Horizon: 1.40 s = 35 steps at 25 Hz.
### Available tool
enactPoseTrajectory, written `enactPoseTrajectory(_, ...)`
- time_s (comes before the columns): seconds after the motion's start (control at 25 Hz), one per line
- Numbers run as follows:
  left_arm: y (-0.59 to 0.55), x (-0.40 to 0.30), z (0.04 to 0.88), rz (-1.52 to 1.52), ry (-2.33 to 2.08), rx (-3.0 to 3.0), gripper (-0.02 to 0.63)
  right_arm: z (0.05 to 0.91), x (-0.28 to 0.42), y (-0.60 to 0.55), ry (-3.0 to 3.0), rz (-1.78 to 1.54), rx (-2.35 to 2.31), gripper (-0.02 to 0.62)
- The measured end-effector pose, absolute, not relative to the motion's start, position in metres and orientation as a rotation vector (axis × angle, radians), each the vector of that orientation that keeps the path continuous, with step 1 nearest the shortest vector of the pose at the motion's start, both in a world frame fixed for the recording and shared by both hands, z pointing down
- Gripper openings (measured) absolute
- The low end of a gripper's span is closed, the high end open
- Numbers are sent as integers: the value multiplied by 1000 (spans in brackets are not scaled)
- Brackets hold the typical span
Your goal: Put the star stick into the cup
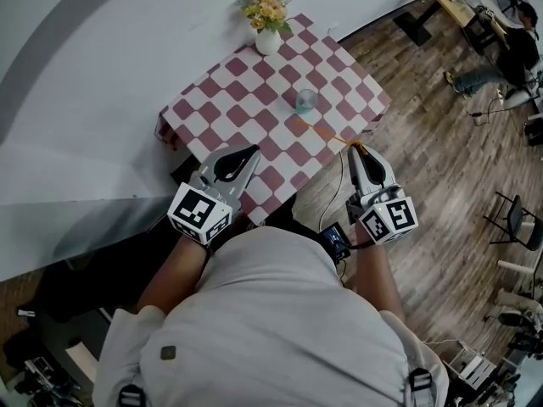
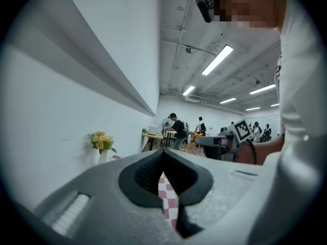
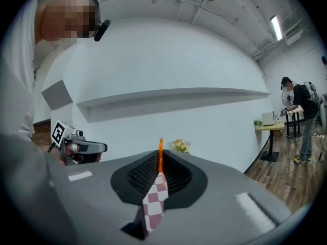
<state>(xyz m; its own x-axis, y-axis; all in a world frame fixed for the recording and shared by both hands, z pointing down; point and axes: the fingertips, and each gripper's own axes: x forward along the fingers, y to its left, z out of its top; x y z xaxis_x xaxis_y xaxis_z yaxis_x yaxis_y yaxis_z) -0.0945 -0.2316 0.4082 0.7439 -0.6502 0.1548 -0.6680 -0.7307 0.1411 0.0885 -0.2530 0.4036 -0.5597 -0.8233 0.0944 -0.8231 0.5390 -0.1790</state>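
A clear glass cup [image 1: 305,100] stands upright on the red-and-white checked tablecloth [image 1: 254,79], toward the table's right side. My right gripper [image 1: 355,152] hovers off the table's near right edge, shut on a thin orange star stick [image 1: 327,134]. The stick points up and left, and its far end stops short of the cup. In the right gripper view the stick [image 3: 160,156] rises between the closed jaws of the gripper [image 3: 160,163]. My left gripper [image 1: 249,154] is over the table's near edge, shut and empty, its jaws meeting in the left gripper view [image 2: 163,153].
A white vase of yellow flowers [image 1: 267,22] stands at the table's far corner. A white wall with a ledge runs along the left. Wooden floor lies to the right, with a chair [image 1: 519,220], desks and people farther off.
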Motion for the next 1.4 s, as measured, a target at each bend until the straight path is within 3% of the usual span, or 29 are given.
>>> enactPoseTrajectory(0.72, -323, -48, 458, 231, -1010, 2670, 2, 483, 139, -366, 2786, -477, -1560, 29)
enactPoseTrajectory(1.4, -368, -42, 499, 316, -1081, 2547, 2, 574, 133, -427, 2936, -700, -1502, 31)
